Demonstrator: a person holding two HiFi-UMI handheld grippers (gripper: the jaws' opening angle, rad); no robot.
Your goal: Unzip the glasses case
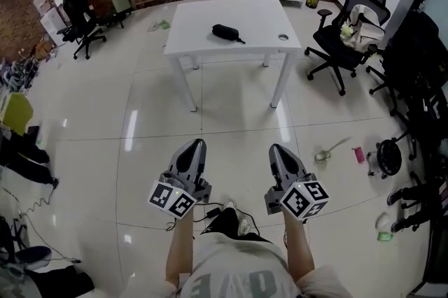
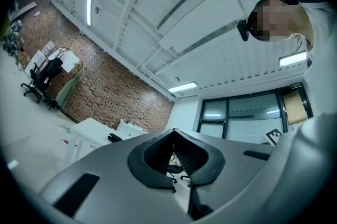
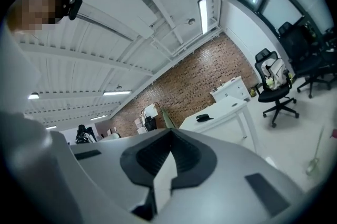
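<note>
The glasses case [image 1: 225, 31], black and oblong, lies flat near the middle of the white worktop [image 1: 196, 38], a thin tail pointing toward its right edge; its zip is too small to read

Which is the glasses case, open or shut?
Apparently shut: the glasses case lies as one dark closed shape on the table; zip too small to see.

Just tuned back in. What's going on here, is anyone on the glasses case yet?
Not yet. A person stands on the tiled floor well back from the white table, holding one gripper in each hand. The left gripper and the right gripper both point toward the table, jaws together with nothing between them. The black glasses case lies alone on the tabletop, out of reach. It is too small to tell whether its zip is closed.
</note>
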